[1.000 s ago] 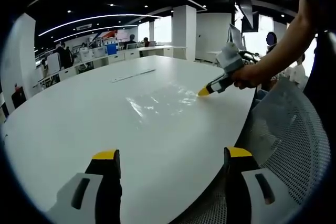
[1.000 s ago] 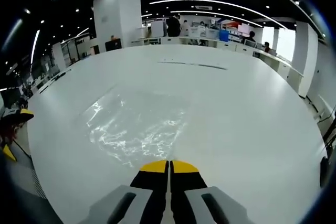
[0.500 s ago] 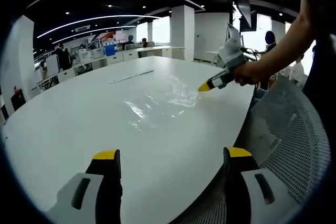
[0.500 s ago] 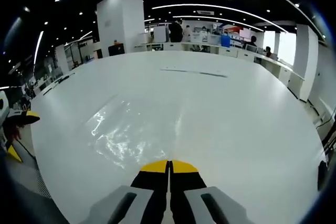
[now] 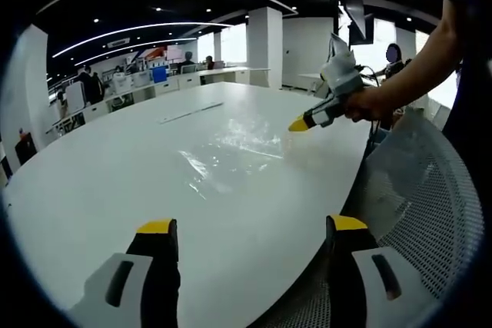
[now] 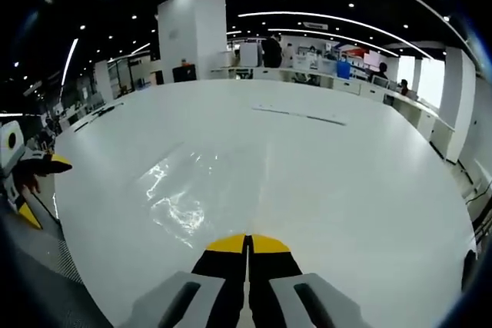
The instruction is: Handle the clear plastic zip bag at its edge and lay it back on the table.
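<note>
Left gripper (image 5: 251,228), black w/ yellow tips: jaws spread wide, nothing between, hovering low over near rim of big round white table (image 5: 92,182).

Right gripper (image 6: 247,245), same black/yellow build: tips pressed together in right gripper view, pinching edge of clear plastic zip bag (image 6: 201,190). Seen too in left gripper view (image 5: 300,124), held in person's hand (image 5: 367,104), raised above table's far-right side, w/ bag's corner lifted at tip.

Clear bag (image 5: 231,151) mostly spread flat on white tabletop, glossy, wrinkled, reflecting ceiling lights; pinched edge rising off surface toward right gripper. Sits mid-table, nearer right gripper than left.

Thin dark strip (image 5: 194,110) lying on table beyond bag, well apart from it; also in right gripper view (image 6: 300,114).

Grey mesh chair back (image 5: 415,197) just beside table edge, at right of left gripper view.

Left gripper also peeking in at left edge of right gripper view (image 6: 31,178).

Background: white square column (image 6: 192,40), desks w/ people far off, dark ceiling w/ curved light strips.
</note>
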Available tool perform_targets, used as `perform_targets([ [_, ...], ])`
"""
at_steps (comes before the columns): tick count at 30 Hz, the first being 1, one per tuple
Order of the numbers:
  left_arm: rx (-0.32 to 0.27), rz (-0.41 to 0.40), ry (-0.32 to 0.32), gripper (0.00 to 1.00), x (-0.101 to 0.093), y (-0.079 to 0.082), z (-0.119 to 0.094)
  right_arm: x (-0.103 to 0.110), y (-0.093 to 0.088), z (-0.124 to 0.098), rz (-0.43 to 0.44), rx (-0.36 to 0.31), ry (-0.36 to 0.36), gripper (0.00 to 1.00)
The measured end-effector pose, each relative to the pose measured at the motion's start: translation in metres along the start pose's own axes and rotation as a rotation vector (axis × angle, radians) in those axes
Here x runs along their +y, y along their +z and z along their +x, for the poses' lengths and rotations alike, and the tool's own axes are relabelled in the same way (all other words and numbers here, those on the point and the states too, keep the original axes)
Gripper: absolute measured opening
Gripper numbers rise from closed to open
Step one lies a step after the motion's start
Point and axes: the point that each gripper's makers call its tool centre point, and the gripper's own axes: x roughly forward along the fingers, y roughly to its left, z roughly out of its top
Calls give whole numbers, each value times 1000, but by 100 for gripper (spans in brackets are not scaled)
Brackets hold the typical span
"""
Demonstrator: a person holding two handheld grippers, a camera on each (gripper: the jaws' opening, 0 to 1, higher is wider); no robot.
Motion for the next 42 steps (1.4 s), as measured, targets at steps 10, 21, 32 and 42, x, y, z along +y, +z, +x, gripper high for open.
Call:
perform_targets([
  [10,7,0,-16,77,-2,-1,1,5,7,-3,-3,-13,23,0],
  [21,13,2,-53,78,-5,2,0,9,18,-8,-24,-39,43,0],
  [32,-7,19,-86,77,-9,20,1,13,31,-15,-30,-67,56,0],
  [42,-53,51,-117,72,-14,51,5,17,40,-19,-59,-84,73,0],
])
